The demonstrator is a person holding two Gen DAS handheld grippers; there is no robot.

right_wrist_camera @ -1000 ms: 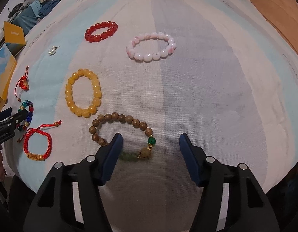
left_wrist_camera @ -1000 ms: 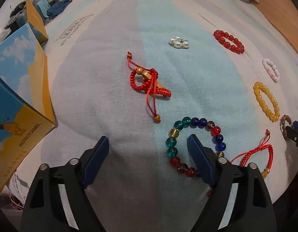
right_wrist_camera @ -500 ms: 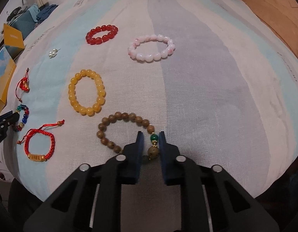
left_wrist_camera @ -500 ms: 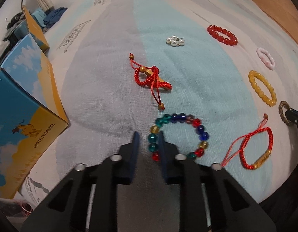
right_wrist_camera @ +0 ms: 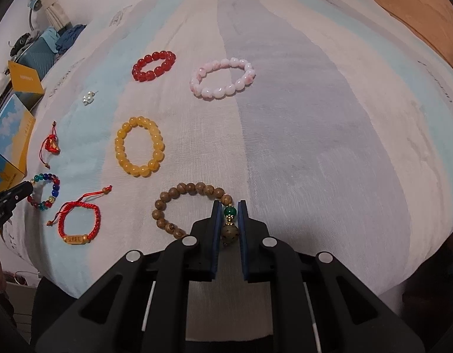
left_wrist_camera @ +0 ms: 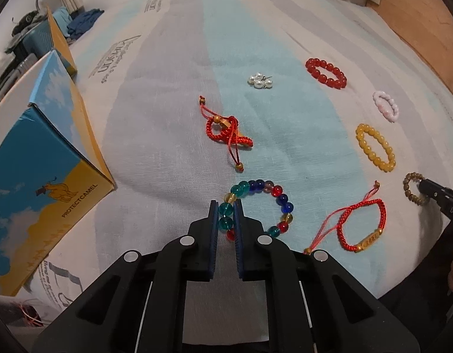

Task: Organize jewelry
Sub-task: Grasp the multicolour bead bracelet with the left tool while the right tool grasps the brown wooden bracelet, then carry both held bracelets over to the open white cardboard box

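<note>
beaded bracelets: I count five – multicoloured (left_wrist_camera: 257, 206), wooden brown (right_wrist_camera: 194, 209), yellow (right_wrist_camera: 139, 150), red (right_wrist_camera: 153, 66), pink (right_wrist_camera: 222, 78)
red cord bracelets: I see two – one flat (right_wrist_camera: 78, 221), one tangled (left_wrist_camera: 226, 131)
pearl clusters: one (left_wrist_camera: 259, 81)
printed boxes: I make out two (left_wrist_camera: 41, 158) (left_wrist_camera: 60, 41)

The right gripper (right_wrist_camera: 229, 220) has its jaws clamped on the wooden bead bracelet (right_wrist_camera: 179, 192) at its green bead. Beyond that bracelet lies the yellow bead bracelet (right_wrist_camera: 139, 150), farther off the pink bead bracelet (right_wrist_camera: 222, 78).
</note>
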